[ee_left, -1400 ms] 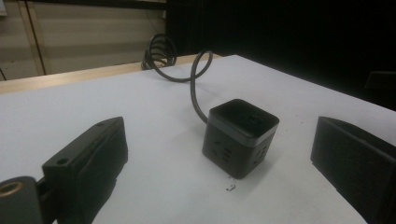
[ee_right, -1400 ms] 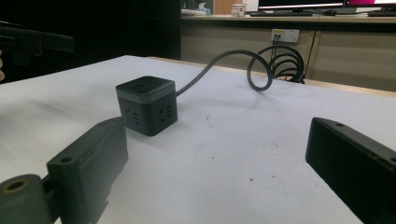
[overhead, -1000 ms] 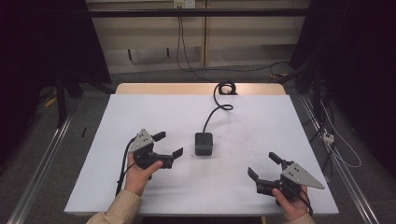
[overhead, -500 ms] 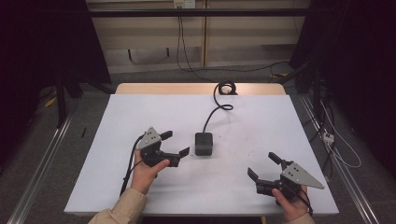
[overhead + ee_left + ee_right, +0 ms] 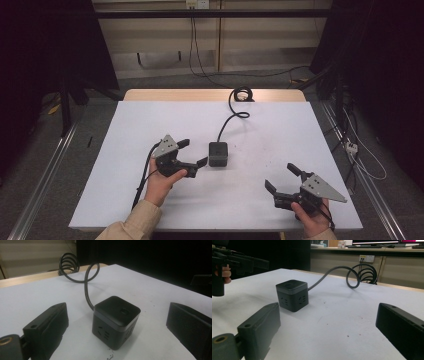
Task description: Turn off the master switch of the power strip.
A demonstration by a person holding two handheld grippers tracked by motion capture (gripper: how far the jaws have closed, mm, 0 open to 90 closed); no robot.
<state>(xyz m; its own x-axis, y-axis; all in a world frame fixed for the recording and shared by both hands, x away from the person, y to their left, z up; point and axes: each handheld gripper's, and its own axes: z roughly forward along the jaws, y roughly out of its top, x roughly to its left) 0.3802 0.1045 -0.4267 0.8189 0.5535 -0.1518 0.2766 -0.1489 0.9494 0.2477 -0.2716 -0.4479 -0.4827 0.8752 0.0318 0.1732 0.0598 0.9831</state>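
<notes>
Your left gripper [image 5: 190,153], jaws spread, is lined up on the black plastic cube power socket [image 5: 218,153]; next, advance and pinch its sides squarely.

Socket cube [image 5: 115,321]: matt black plastic, smooth. Its cable [image 5: 86,287]: smooth, probably rubber sheath. Desk [image 5: 280,135]: matt white top, lightly speckled, wood edge at back. Gripper jaws: matt black plastic; grey plates look like metal.
</notes>
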